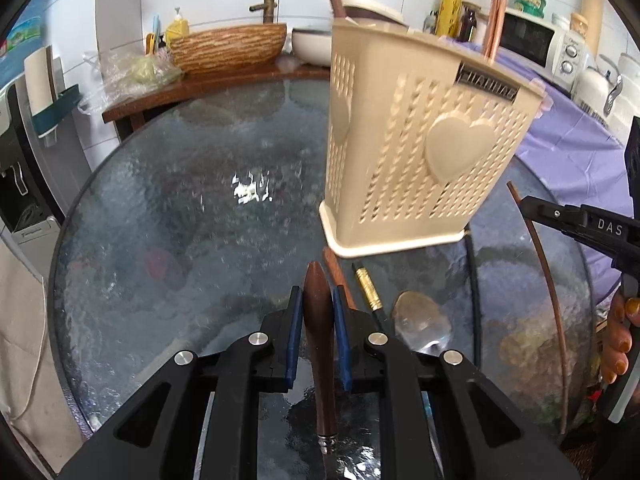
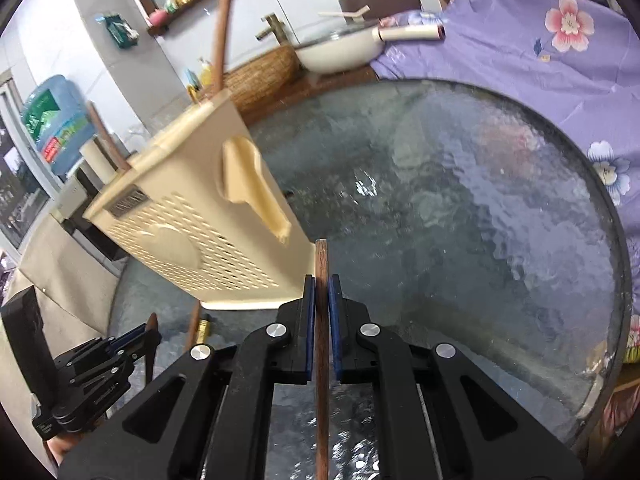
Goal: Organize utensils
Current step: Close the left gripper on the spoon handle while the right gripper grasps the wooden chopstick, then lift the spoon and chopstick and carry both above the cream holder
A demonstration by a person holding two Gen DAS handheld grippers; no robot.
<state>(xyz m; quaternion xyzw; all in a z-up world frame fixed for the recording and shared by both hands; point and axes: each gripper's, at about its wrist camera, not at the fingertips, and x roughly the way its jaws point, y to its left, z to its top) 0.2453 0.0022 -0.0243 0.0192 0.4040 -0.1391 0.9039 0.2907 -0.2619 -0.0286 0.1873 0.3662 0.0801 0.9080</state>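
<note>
Clamping a dark wooden utensil handle (image 1: 318, 320) near the glass table's (image 1: 160, 240) near edge, the left gripper (image 1: 317, 300) faces the beige utensil holder (image 1: 416, 152) mid-table, while the right gripper (image 2: 321, 292) pinches a wooden chopstick (image 2: 321, 272) just beside that holder's base.

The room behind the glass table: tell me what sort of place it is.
Most likely a home kitchen: a microwave on the counter, a faucet over a basin sink, and a water cooler bottle beside the wall.
</note>
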